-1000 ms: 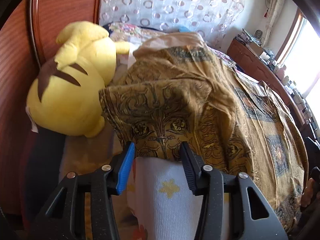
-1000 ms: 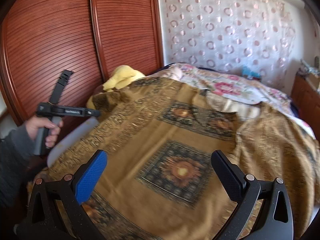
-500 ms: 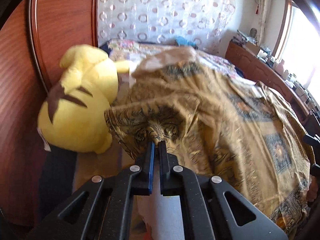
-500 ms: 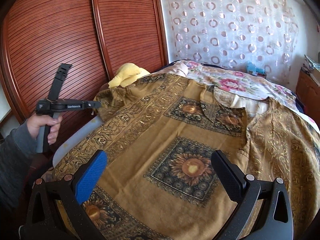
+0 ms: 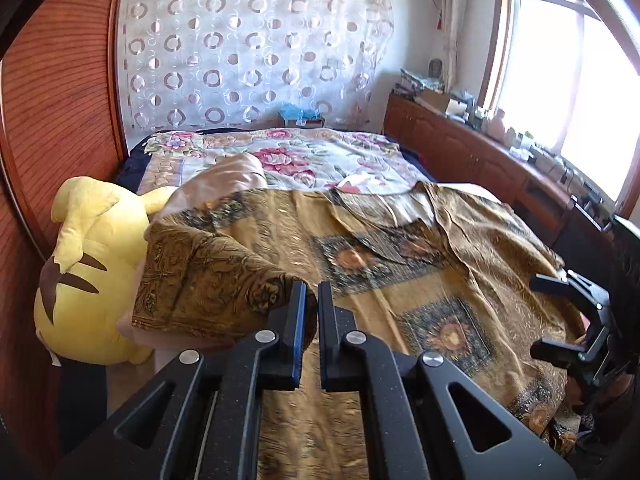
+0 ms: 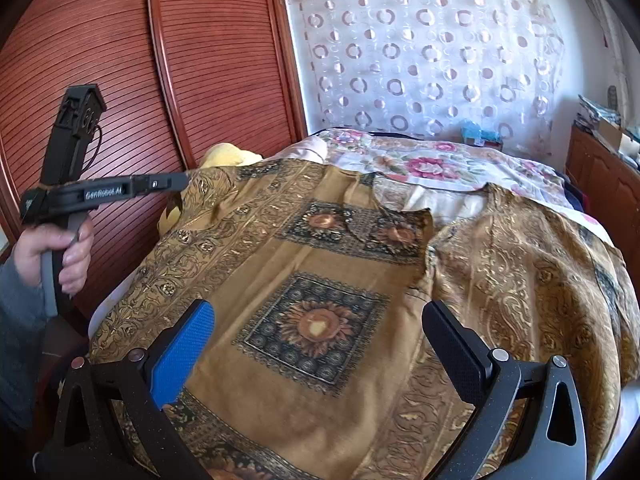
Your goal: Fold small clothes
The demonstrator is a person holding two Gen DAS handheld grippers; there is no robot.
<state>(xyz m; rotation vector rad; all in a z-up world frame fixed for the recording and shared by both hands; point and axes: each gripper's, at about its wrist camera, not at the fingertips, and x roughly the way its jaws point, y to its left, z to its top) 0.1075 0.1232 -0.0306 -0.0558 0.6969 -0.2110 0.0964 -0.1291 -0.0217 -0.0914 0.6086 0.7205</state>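
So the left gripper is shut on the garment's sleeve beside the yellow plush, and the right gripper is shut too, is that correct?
Not quite: the right gripper is open, its jaws spread wide above the garment, as the right wrist view shows. The left gripper is indeed shut on the sleeve beside the yellow plush.

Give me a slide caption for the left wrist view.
Left gripper shut on the brown shirt's sleeve, lifting it beside a yellow plush.

A slatted red-brown wardrobe (image 6: pixel 120 60) stood beside the bed (image 5: pixel 320 156), and a circle-patterned curtain (image 5: pixel 248 52) covered the far wall. A bright, overexposed window (image 5: pixel 568 80) lit a low wooden cabinet (image 5: pixel 472 152) cluttered with items too small to identify.
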